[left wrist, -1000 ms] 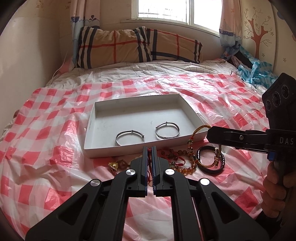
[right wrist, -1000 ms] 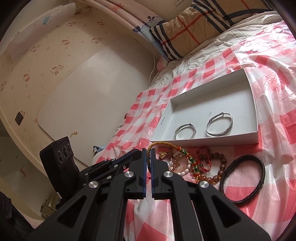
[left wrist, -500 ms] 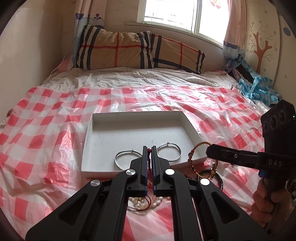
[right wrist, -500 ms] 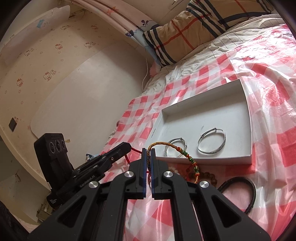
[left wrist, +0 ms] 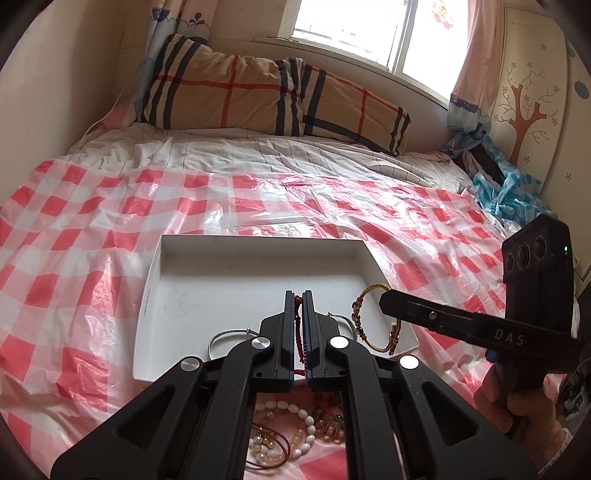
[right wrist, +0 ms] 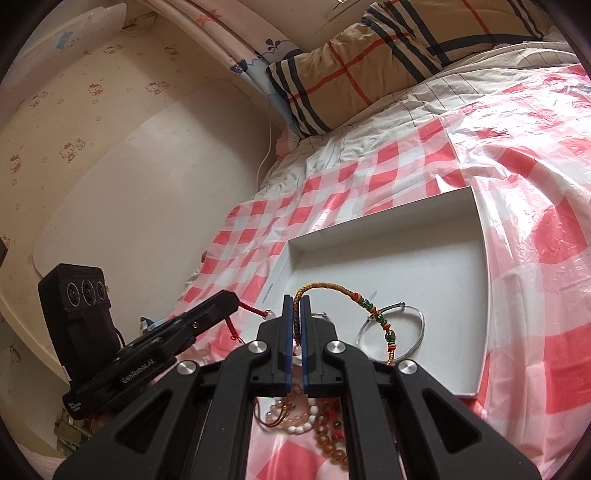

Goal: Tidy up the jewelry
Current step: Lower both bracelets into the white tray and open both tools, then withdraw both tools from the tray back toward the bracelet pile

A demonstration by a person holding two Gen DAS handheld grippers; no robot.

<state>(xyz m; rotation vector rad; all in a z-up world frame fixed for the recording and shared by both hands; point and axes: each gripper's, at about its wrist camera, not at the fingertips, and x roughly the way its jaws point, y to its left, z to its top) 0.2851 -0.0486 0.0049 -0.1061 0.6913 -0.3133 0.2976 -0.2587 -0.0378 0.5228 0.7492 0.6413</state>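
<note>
— Holding anything, the left gripper?
— Its jaws pinch a red cord above the near edge of the white tray.
— And the right gripper?
— Clamped on a braided bracelet that hangs over the tray's near right part, above a silver bangle. Another bangle lies left.
— The rest?
— Bead bracelets, seemingly tangled, sit on the bed cover near the tray.

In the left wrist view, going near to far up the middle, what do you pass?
Bead pile → left gripper shut on red cord → white tray → checkered sheet → plaid pillow → window.
</note>
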